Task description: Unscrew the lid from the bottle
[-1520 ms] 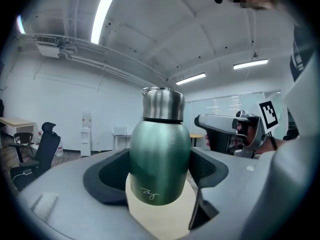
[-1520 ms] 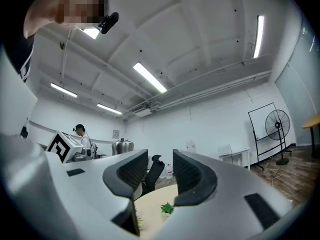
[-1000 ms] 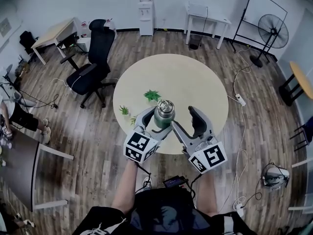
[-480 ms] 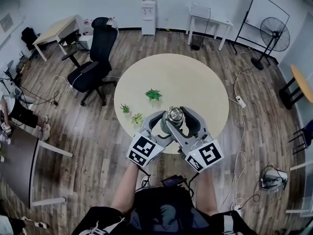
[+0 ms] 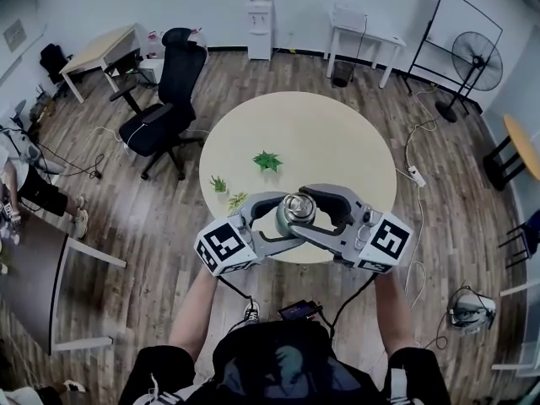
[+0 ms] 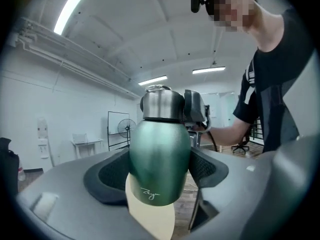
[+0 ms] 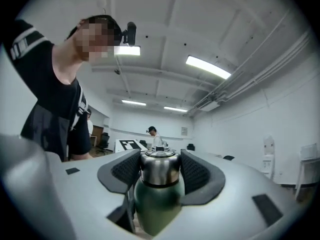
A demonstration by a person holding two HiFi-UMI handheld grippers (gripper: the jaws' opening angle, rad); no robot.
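The bottle (image 6: 160, 154) is over the near edge of the round worktop (image 5: 337, 133). The left gripper (image 5: 285, 216) reaches in from the bottle's left, its jaws clamped on the bottle's body. The right gripper (image 5: 302, 212) comes in from the bottle's right. Its jaws have just been closing and sit against either side of the lid (image 7: 159, 170) atop the bottle. On the worktop, one plant (image 5: 267, 160) is behind the bottle. A second plant (image 5: 218, 184) and a third plant (image 5: 237, 201) are to the bottle's left. Farther behind the bottle, an office chair (image 5: 164, 99) stands to the left, a water dispenser (image 5: 260, 15) by the wall, and a fan (image 5: 472, 57) to the right.
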